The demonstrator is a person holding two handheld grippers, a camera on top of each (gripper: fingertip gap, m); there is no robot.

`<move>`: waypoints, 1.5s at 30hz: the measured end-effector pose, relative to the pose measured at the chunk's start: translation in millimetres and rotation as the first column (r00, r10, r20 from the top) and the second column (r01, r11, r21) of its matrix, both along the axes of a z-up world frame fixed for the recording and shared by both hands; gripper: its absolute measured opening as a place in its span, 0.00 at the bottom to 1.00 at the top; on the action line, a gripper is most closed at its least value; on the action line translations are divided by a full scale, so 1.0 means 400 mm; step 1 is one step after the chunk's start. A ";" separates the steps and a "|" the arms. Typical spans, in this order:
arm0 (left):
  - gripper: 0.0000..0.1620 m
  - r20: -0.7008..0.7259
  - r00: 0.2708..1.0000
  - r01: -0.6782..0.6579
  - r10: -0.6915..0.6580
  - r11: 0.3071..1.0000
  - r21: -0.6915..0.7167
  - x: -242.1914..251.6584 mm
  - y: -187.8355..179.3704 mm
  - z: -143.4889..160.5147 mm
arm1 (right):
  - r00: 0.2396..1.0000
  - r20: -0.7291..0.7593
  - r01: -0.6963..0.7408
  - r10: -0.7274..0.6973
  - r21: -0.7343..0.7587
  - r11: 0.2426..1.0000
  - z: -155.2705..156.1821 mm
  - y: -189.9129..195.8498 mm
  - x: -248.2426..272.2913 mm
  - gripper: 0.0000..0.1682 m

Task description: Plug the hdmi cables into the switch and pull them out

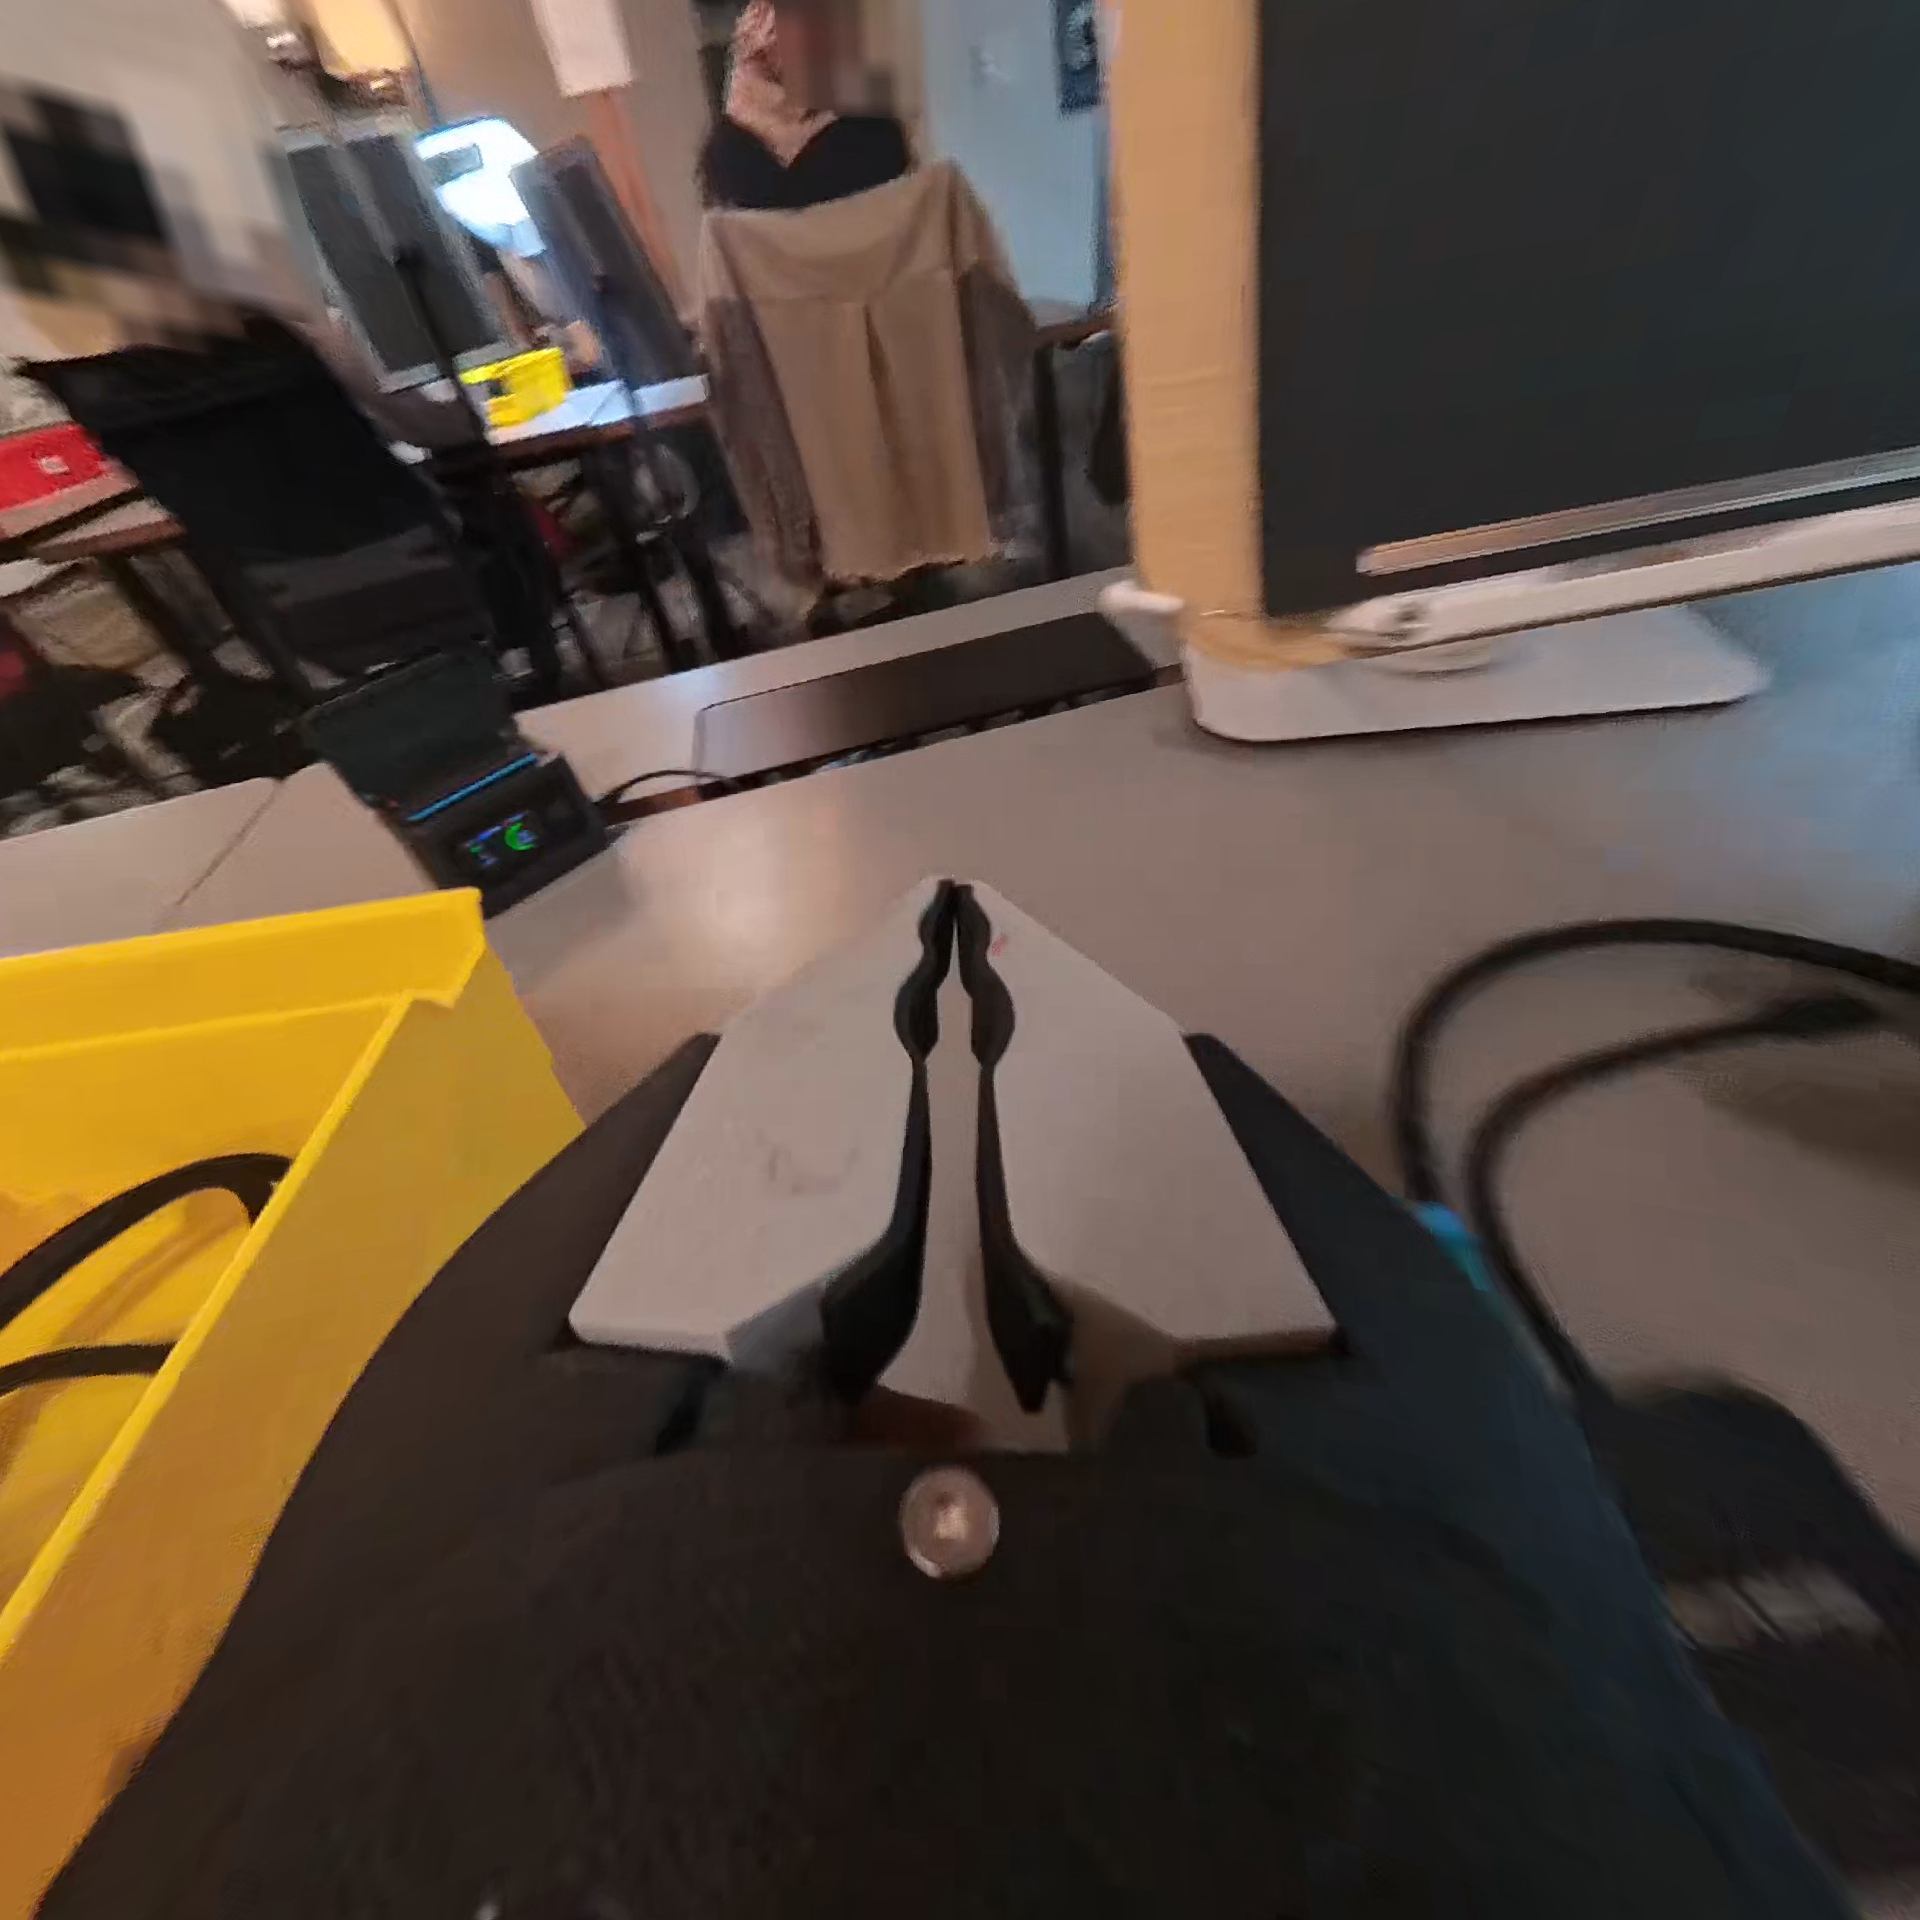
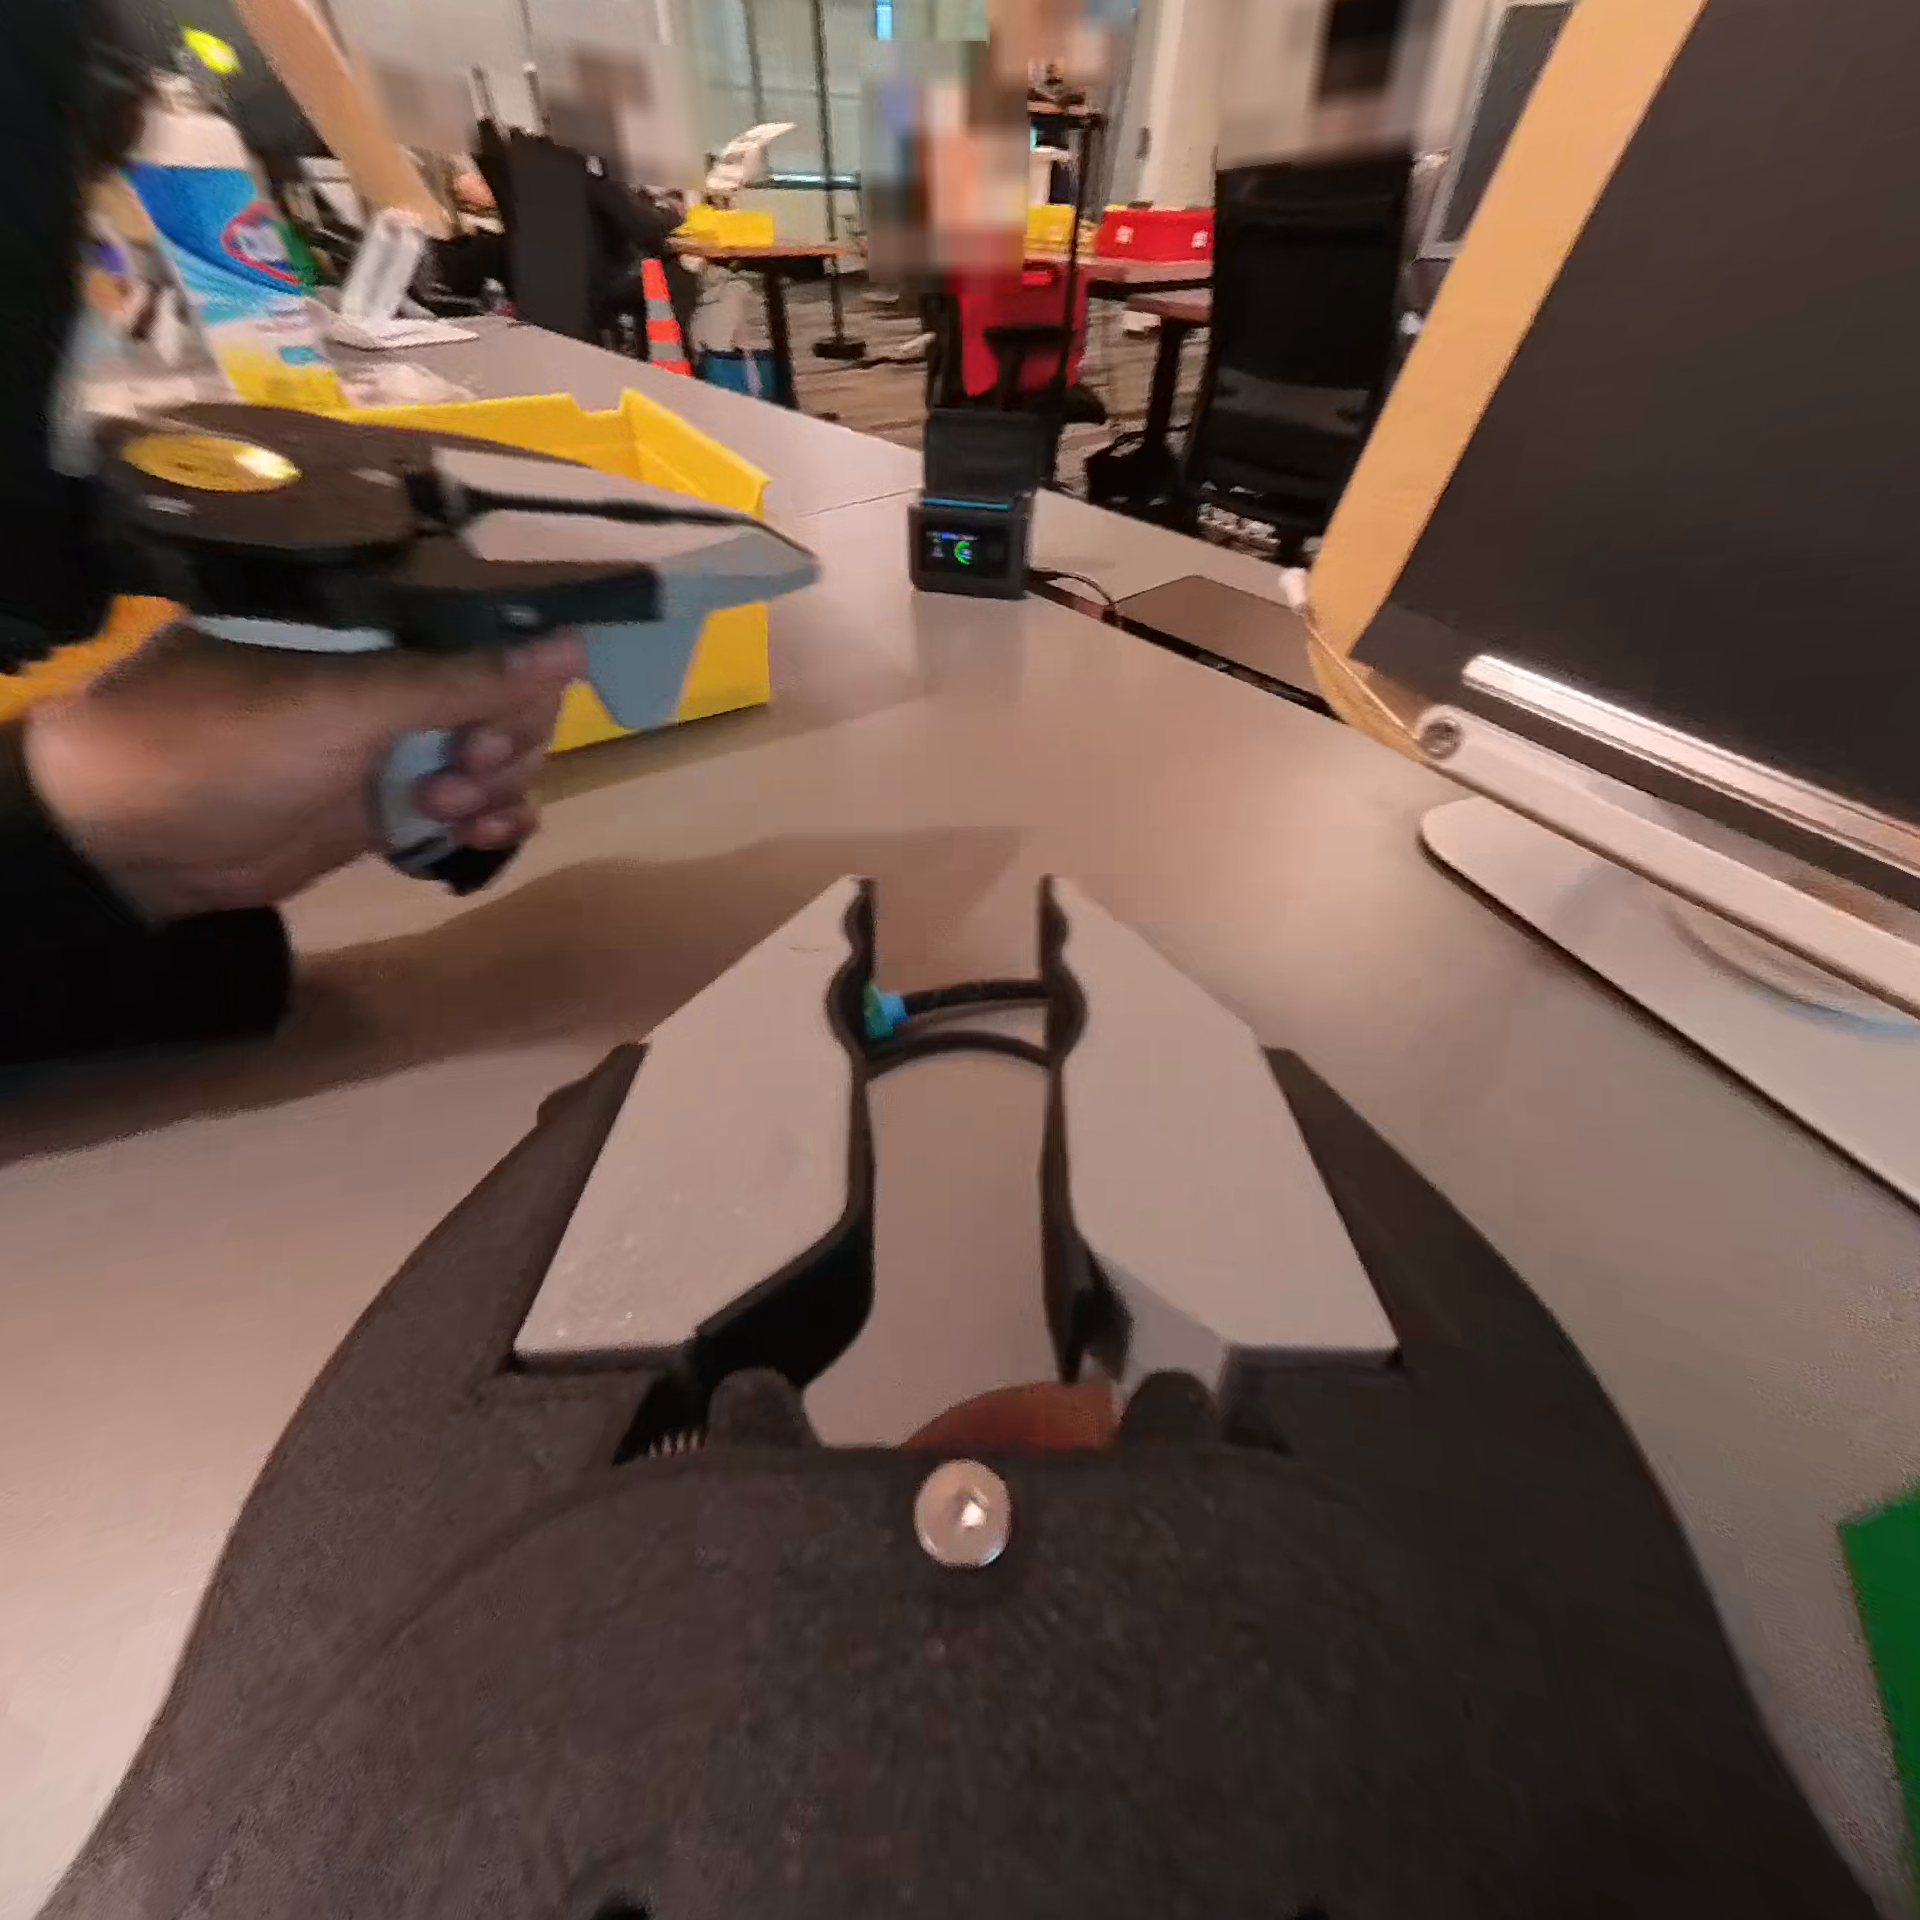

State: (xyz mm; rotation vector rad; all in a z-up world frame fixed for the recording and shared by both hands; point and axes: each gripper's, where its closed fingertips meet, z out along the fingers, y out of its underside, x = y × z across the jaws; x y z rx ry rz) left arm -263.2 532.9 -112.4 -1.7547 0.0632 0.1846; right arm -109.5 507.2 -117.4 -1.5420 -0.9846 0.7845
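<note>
Right gripper [image 2: 954, 914] fingers parted, empty, cables [image 2: 977, 1023] crosswise just below; left gripper [image 1: 951, 904] pinched closed, empty, farther off.

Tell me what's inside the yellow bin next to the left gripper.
In the left wrist view, black cables lie inside the yellow bin. The bin's near wall and the left gripper cover the rest, so their ends and anything deeper cannot be seen.

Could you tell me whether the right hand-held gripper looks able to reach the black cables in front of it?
Probably yes: the right hand-held gripper is open, and the black cables lie unobstructed between its fingers.
</note>
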 end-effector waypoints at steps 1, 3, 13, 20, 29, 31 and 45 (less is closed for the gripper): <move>0.00 -0.017 0.998 -0.055 0.055 0.998 -0.009 -0.023 0.029 -0.014 | 0.999 -0.025 -0.026 0.026 -0.014 1.000 0.001 0.005 -0.014 0.10; 0.00 -0.028 0.993 -0.116 0.116 0.993 -0.019 -0.046 0.054 -0.045 | 0.993 -0.101 -0.071 0.068 -0.024 0.997 0.002 -0.017 -0.028 0.00; 0.11 0.059 0.997 -0.043 0.047 0.996 -0.072 0.001 0.025 -0.069 | 0.972 0.171 0.180 -0.164 -0.083 0.980 -0.075 0.012 0.105 0.42; 0.34 0.034 0.998 0.061 -0.059 0.997 -0.045 0.056 0.002 -0.056 | 0.900 0.330 0.334 -0.286 -0.100 0.937 -0.169 0.038 0.188 0.57; 0.35 0.030 0.992 0.120 -0.119 0.991 -0.058 0.086 -0.017 -0.074 | 0.736 0.545 0.571 -0.400 -0.185 0.800 -0.270 0.092 0.272 0.89; 0.35 0.030 0.993 0.118 -0.117 0.992 -0.048 0.089 -0.022 -0.071 | 0.758 0.533 0.573 -0.376 -0.268 0.775 -0.287 0.083 0.269 0.89; 0.33 0.000 1.000 -0.001 0.001 0.996 0.088 0.094 -0.068 -0.023 | 0.757 0.538 0.570 -0.369 -0.270 0.776 -0.291 0.060 0.276 0.93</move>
